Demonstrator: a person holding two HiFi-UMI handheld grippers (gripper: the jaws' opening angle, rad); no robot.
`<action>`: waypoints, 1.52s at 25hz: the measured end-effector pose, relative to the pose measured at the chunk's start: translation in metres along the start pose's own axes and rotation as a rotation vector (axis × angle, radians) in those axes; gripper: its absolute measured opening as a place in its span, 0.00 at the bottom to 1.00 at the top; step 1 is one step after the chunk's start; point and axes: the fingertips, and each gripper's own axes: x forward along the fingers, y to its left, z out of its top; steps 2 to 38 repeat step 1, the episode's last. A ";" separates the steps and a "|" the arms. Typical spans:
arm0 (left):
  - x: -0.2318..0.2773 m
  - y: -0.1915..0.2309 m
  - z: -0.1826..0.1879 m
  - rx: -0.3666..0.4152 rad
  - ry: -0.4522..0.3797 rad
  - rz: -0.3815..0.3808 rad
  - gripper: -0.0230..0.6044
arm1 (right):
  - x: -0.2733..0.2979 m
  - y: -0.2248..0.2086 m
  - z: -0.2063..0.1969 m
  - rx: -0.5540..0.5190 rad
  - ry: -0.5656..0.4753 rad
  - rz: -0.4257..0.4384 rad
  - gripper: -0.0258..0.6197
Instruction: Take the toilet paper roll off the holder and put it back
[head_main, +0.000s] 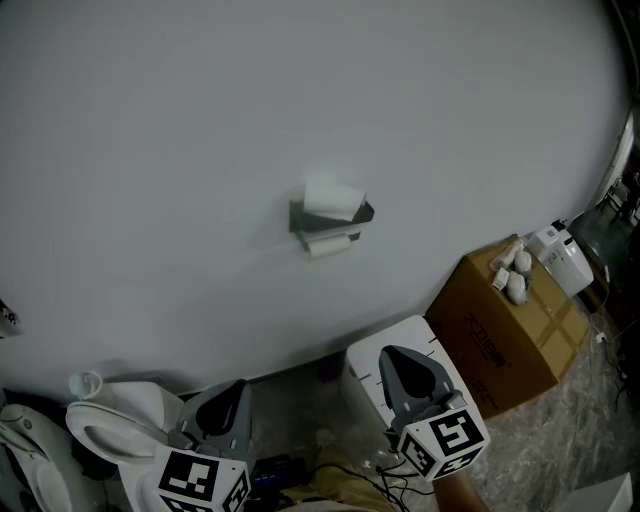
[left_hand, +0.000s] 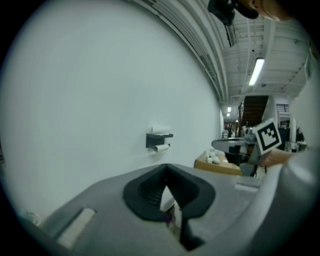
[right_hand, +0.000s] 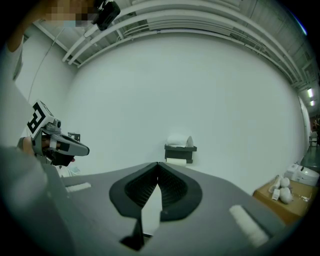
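A dark holder is fixed to the white wall. One white toilet paper roll rests on top of it, and a second roll hangs beneath. Both grippers are low and well short of the wall. My left gripper is shut, its tips meeting with nothing between them. My right gripper is shut and empty too. The holder sits just above the right gripper's tips in the right gripper view, and the holder sits above and a little left of the tips in the left gripper view.
A cardboard box with small white objects on top stands against the wall at the right, with a white appliance beyond it. A white bin sits under my right gripper. A toilet is at the lower left.
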 end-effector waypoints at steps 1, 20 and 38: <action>0.000 0.000 0.000 0.000 0.000 0.000 0.03 | 0.000 0.000 0.000 -0.001 0.000 0.000 0.05; 0.000 0.000 0.000 0.000 0.000 0.000 0.03 | 0.000 0.000 0.000 -0.001 0.000 0.000 0.05; 0.000 0.000 0.000 0.000 0.000 0.000 0.03 | 0.000 0.000 0.000 -0.001 0.000 0.000 0.05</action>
